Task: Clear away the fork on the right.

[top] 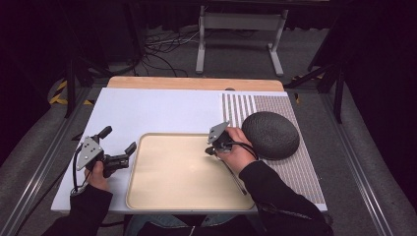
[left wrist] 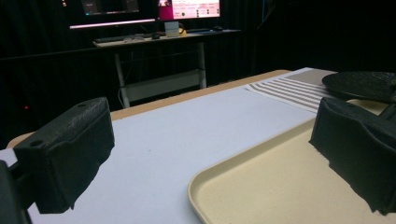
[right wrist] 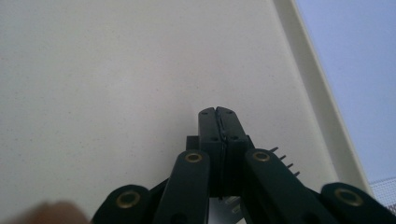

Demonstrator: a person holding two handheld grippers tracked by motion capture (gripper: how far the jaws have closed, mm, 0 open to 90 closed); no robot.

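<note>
Hovering right hand-held gripper (top: 210, 150) over the empty beige tray (top: 147, 196) with jaws pinched together on nothing, left hand-held gripper (top: 118, 143) spread wide at the tray's left edge, dark bowl (top: 271, 133) on the tabletop untouched.

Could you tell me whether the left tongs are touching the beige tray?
Cannot tell. In the high view the open left tongs reach the tray's left rim, but neither that view nor the left gripper view shows contact or gap plainly.
</note>
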